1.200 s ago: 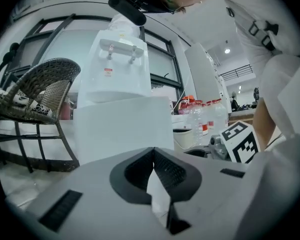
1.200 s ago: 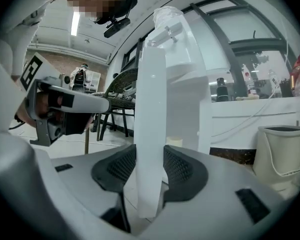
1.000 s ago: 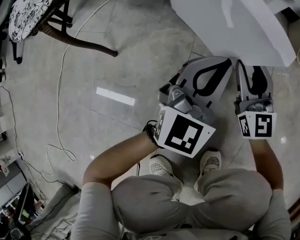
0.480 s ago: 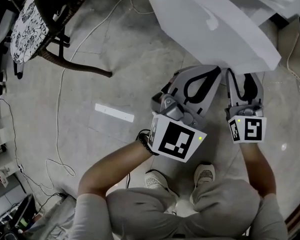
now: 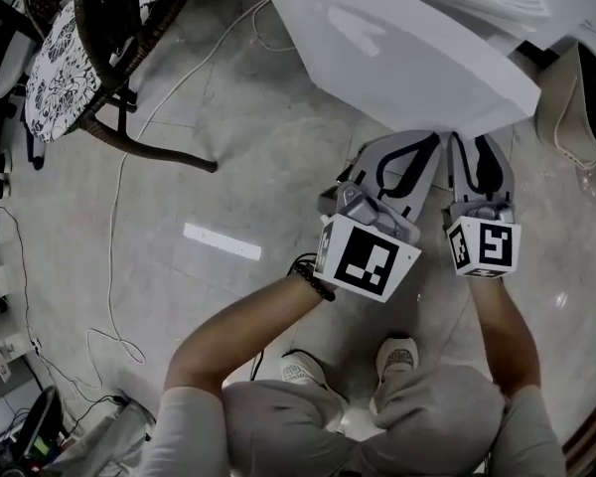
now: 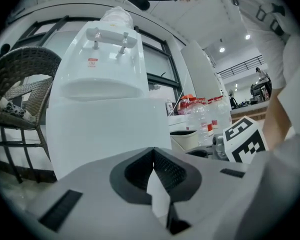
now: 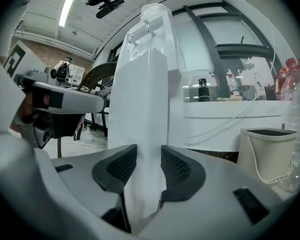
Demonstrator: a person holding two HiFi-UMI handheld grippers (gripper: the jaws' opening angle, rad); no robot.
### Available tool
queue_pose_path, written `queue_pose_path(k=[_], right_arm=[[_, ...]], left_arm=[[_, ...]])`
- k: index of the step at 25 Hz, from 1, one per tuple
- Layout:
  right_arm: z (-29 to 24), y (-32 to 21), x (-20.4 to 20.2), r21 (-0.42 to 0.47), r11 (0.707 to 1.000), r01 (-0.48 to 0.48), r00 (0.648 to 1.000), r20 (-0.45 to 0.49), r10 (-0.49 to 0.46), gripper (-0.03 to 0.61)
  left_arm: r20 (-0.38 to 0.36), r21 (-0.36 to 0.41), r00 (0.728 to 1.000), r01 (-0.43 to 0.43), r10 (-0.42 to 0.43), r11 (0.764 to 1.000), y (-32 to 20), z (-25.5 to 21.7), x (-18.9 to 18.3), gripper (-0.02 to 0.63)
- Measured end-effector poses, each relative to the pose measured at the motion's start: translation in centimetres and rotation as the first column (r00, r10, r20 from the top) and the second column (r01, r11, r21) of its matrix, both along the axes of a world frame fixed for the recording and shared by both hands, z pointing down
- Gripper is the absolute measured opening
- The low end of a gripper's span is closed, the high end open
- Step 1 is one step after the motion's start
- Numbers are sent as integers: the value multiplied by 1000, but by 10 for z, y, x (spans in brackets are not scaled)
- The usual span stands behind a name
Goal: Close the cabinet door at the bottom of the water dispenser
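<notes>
The white water dispenser [image 5: 407, 58] stands ahead of me, seen from above in the head view. Its lower cabinet door [image 6: 107, 129] fills the middle of the left gripper view as a plain white panel. My left gripper [image 5: 435, 137] is shut and empty, its tips [image 6: 153, 151] level and close to that panel. Beside it, my right gripper [image 5: 480, 137] has its jaws apart and closing. A white vertical edge of the dispenser [image 7: 140, 109] shows in their gap [image 7: 149, 156]. I cannot tell whether the pads touch it.
A wicker chair [image 5: 89, 58] stands at the left, with cables [image 5: 119, 217] trailing over the stone floor. A white strip [image 5: 222, 241] lies on the floor. A cream bin [image 7: 267, 151] and several water bottles [image 6: 205, 114] stand to the dispenser's right. My feet [image 5: 397, 351] are just behind the grippers.
Both grippers have moved forward toward the dispenser's base, side by side. Their tips now sit under its front edge in the head view.
</notes>
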State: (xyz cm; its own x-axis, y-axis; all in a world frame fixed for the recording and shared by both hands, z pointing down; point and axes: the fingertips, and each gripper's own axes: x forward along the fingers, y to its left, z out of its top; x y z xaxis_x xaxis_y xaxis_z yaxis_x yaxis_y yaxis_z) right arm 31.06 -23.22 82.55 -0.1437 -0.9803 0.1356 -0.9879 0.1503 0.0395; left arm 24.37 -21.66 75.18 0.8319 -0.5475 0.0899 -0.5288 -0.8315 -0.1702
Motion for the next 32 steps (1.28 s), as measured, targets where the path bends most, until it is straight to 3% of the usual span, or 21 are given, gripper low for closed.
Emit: queue_pose_path(k=[11, 15, 19, 32], right_arm=[[-1, -22, 20, 38, 998, -54, 998, -8, 54, 138], [0, -32, 28, 40, 997, -67, 998, 3, 67, 133], [0, -46, 37, 49, 996, -76, 997, 10, 75, 130], [-2, -63, 48, 47, 993, -109, 994, 23, 108, 109]], left_arm=[[-76, -10, 996, -37, 36, 999, -26, 12, 31, 8], [-62, -27, 998, -34, 32, 999, -30, 24, 37, 8], [-44, -28, 998, -51, 50, 998, -30, 26, 39, 8], [-85, -1, 996, -22, 22, 1000, -37, 10, 27, 8]])
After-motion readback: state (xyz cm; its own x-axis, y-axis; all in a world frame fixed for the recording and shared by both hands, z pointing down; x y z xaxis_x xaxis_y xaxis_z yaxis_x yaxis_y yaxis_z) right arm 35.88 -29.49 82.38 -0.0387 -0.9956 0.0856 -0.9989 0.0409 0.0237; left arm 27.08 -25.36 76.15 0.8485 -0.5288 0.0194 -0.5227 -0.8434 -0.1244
